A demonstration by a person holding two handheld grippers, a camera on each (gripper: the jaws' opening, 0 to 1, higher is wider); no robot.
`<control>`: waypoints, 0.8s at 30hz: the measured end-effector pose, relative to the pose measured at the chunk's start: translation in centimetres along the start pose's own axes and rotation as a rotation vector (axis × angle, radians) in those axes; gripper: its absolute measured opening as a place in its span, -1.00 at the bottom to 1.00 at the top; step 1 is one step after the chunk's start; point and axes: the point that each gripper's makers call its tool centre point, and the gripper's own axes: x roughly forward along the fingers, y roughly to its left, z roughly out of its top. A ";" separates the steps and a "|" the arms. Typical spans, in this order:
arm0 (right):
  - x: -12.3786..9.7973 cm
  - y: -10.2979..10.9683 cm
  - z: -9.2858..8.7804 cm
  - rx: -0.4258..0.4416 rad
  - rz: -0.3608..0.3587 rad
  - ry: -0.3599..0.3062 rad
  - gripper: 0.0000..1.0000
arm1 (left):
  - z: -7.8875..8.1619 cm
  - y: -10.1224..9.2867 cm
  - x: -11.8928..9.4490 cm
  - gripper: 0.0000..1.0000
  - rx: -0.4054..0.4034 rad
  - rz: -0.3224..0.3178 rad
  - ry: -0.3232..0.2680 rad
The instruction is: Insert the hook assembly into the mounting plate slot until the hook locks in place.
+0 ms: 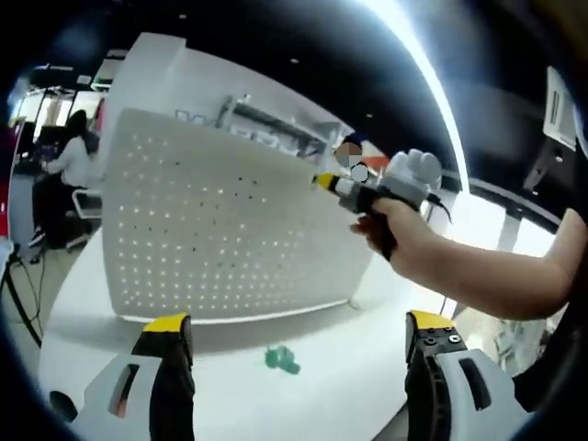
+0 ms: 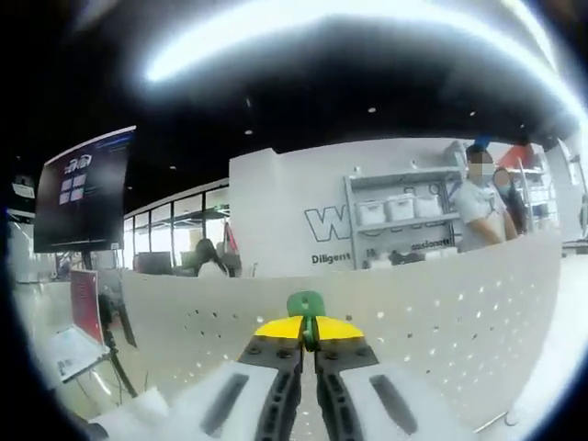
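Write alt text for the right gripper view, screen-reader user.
The right gripper, its yellow-tipped jaws shut on a green hook, points at an upright white pegboard that spans the view. Behind the board are a white wall with lettering, a shelf unit of bins, people standing at right, and a dark screen at left.

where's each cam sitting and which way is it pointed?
Left gripper view: rides the left gripper, jaws apart, looking across the white table at the upright pegboard; a green hook lies ahead; the person's forearm brings the right gripper to the board's upper edge.
Right gripper view: rides the right gripper, jaws shut on a second green hook, facing the pegboard up close, shelves behind.
Shared: pegboard and right gripper.
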 end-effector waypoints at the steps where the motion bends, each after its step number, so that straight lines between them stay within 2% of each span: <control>1: 0.1 -0.1 -0.1 -0.001 -0.003 0.000 -0.99 | 0.0 0.1 0.0 0.95 0.001 0.001 0.000; 7: 1.0 -0.5 -0.5 0.017 -0.020 0.001 -0.99 | -0.2 0.6 -0.1 0.96 -0.003 0.012 0.007; 17: 1.3 -1.0 -1.8 0.018 -0.034 0.027 -0.99 | -0.3 1.2 -0.3 0.94 -0.023 0.025 0.004; 24: 1.4 -1.0 -1.9 0.028 -0.049 0.004 -0.99 | -0.8 1.3 -0.1 0.92 -0.034 0.028 0.013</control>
